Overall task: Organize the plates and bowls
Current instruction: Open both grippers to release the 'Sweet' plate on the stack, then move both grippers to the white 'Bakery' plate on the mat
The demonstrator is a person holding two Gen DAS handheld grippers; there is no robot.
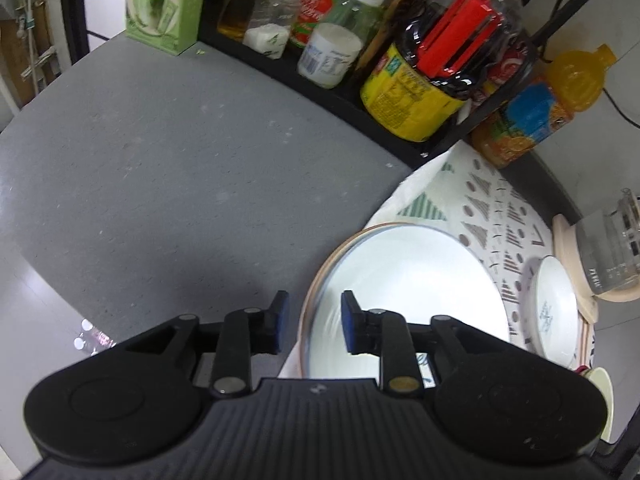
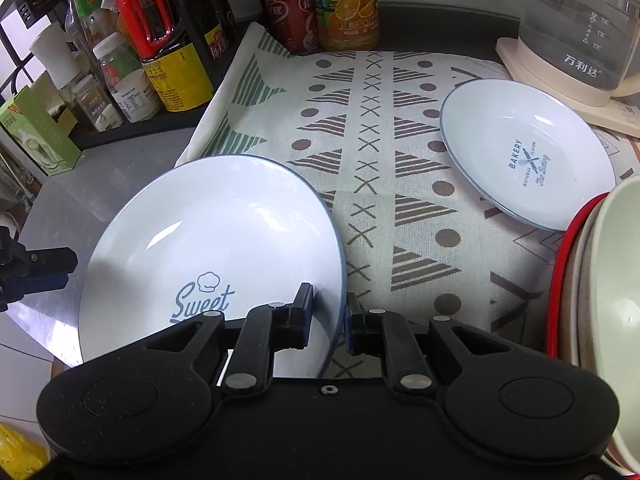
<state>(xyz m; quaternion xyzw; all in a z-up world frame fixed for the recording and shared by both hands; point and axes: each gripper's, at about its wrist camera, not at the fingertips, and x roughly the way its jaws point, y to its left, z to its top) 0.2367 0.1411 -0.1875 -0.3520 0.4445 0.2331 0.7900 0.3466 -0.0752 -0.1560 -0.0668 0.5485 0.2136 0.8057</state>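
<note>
A large white "Sweet" plate (image 2: 216, 240) with a blue rim lies on the patterned cloth (image 2: 400, 140), tilted up at its near edge. My right gripper (image 2: 329, 320) straddles its right rim, the jaws narrow around it. The same plate shows in the left wrist view (image 1: 408, 280). My left gripper (image 1: 314, 320) is open, one finger outside the plate's left rim and one over the plate, not touching as far as I can tell. A smaller white "Bakery" plate (image 2: 524, 160) lies at the right (image 1: 554, 312). Stacked bowls (image 2: 608, 280) stand at the far right.
A black rack of bottles and jars (image 1: 360, 48) lines the back left. An orange juice bottle (image 2: 348, 4) and a red can (image 2: 290, 20) stand behind the cloth. A glass kettle (image 2: 580, 28) on a cream base sits back right. A green box (image 1: 164, 4) stands on the grey counter (image 1: 160, 160).
</note>
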